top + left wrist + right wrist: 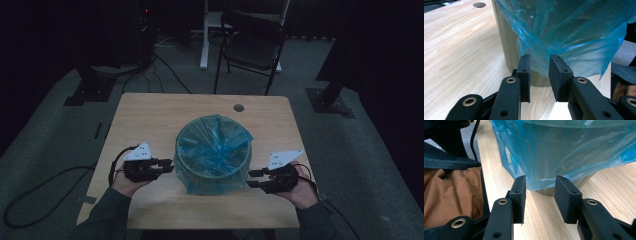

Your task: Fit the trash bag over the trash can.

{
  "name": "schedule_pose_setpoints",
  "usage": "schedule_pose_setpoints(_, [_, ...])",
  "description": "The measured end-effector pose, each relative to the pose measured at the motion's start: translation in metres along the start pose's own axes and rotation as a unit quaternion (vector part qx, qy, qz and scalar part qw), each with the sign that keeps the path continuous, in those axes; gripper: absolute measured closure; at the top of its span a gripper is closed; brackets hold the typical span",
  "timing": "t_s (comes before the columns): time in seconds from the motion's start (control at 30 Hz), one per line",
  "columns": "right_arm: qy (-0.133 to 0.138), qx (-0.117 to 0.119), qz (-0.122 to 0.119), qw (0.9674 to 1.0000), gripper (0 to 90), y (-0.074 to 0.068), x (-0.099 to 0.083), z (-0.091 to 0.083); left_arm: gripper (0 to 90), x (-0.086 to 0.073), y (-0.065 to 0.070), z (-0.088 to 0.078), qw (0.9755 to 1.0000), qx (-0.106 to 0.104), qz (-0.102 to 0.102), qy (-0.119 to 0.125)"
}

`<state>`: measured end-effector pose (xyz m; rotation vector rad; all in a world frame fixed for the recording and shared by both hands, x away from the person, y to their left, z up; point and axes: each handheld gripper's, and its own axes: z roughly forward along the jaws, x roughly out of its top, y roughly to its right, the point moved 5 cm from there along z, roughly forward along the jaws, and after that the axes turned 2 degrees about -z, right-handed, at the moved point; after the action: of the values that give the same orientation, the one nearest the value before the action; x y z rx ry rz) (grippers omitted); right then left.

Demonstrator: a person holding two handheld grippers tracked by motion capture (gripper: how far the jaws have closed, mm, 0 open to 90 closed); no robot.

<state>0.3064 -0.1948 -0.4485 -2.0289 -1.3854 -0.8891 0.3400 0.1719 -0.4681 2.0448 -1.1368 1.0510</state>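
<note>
One round bin point(243, 161) stands near the middle of the one wooden table point(150, 115), and one blue plastic bag point(215, 145) lines it, its edge folded over the rim and hanging down the outside wall. Two grippers flank the bin, one on each side. The left gripper point(166, 165) sits at the bin's left, held in the person's left hand point(125, 182), with its two jaws pointing toward the bin wall; in the left gripper view the jaws stand apart with a clear gap, the hanging bag edge point(574, 55) just beyond their tips and nothing pressed between the pads. The right gripper point(253, 178) sits at the bin's right, in the right hand point(302, 192), also aimed at the bin; in the right gripper view its two jaws are likewise released, parted around empty air, with the lower hem of the bag point(564, 165) just ahead of them and the bin's base showing beneath it. One round cable hole point(238, 107) lies in the tabletop beyond the bin. One folding chair point(252, 42) stands on the floor behind the table.
</note>
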Motion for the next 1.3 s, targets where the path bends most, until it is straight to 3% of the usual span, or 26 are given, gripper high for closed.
schedule_pose_setpoints(0.7, [0.001, -0.043, 0.011, 0.9990, 58.5, 0.010, -0.010, 0.007, 65.2, 0.026, -0.006, -0.010, 0.9998, 0.000, 0.015, 0.010])
schedule_pose_setpoints(1.07, [0.004, -0.042, 0.012, 0.9991, 58.5, 0.011, -0.012, 0.007, 64.6, 0.040, -0.009, -0.010, 0.9995, -0.001, 0.032, 0.000])
schedule_pose_setpoints(1.3, [-0.004, -0.038, 0.014, 0.9992, 58.5, 0.012, -0.014, 0.010, 64.2, 0.042, -0.014, -0.011, 0.9995, -0.002, 0.030, -0.006])
